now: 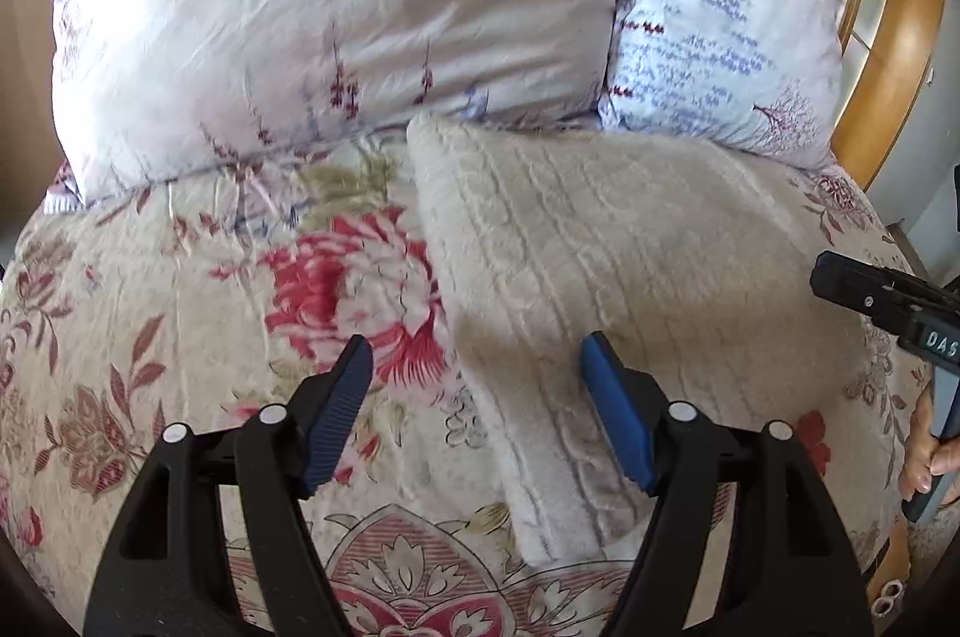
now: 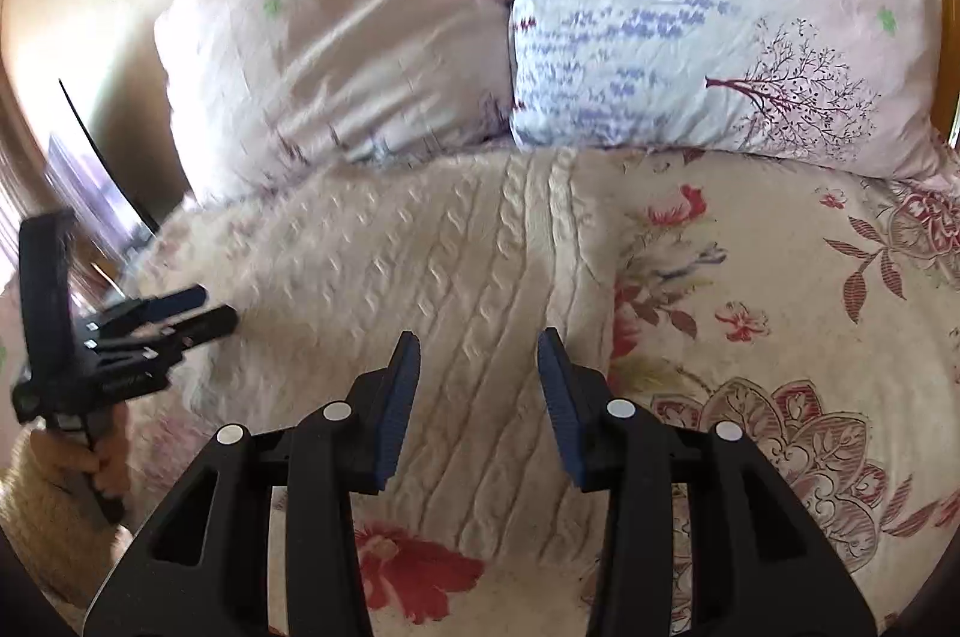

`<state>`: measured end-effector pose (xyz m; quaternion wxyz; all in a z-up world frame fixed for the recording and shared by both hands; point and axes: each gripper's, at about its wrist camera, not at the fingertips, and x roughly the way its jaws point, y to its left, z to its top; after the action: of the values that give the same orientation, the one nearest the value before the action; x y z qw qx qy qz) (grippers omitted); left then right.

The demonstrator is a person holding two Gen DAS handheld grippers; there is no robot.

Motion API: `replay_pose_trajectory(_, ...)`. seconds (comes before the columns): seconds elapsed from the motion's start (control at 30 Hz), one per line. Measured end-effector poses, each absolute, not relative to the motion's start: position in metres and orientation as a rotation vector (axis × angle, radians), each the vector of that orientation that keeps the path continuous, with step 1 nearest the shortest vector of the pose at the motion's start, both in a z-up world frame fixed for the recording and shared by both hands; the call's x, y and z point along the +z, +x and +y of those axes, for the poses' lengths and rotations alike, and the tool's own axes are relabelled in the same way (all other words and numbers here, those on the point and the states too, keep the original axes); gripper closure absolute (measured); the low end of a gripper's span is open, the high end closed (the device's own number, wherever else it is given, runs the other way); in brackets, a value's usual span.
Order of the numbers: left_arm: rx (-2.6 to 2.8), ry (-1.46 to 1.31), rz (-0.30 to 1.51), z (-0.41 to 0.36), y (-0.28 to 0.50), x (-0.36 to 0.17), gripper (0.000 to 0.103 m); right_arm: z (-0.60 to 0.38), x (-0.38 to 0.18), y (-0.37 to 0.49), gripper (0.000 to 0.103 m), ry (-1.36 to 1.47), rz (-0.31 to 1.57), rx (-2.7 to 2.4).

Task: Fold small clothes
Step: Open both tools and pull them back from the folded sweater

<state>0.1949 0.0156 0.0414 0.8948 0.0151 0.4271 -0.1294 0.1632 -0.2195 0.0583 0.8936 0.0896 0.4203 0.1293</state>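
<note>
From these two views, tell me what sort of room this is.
Most likely a bedroom: two pillows lie at the head of a bed with a floral bedspread, and a wooden headboard stands behind. A cream knit lies on the bedspread.

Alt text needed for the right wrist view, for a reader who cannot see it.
A cream cable-knit garment lies folded on a floral bedspread, with the right gripper above it, jaws open and empty. Two pale printed pillows sit behind; the left gripper enters at left.
</note>
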Motion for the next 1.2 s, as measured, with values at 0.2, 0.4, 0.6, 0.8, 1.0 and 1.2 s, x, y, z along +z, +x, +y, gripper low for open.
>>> replay_pose_trajectory(0.2, -0.266, 0.046, 0.913, 0.012, 0.198, 0.029, 0.022, -0.208, 0.043, 0.168, 0.056, 0.11, 0.939, 0.22)
replay_pose_trajectory(0.4, -0.296, -0.161, 0.981, 0.034, 0.208, 0.014, 0.013, -0.21, 0.043, 0.171, 0.048, 0.115, 0.938, 0.2)
replay_pose_trajectory(0.6, -0.339, -0.21, 0.88, 0.046, 0.166, 0.038, 0.014, -0.223, 0.074, 0.138, 0.005, 0.143, 0.816, 0.133)
replay_pose_trajectory(0.8, -0.235, -0.106, 0.842, 0.036, 0.123, 0.048, 0.002, -0.225, 0.082, 0.102, 0.001, 0.105, 0.754, 0.008)
replay_pose_trajectory(1.0, -0.169, -0.022, 0.945, 0.015, 0.112, 0.027, 0.002, -0.208, 0.056, 0.086, 0.001, 0.13, 0.875, 0.004)
replay_pose_trajectory(1.2, -0.146, 0.036, 0.992, -0.001, 0.108, 0.013, 0.002, -0.184, 0.04, 0.084, 0.001, 0.093, 0.923, 0.009)
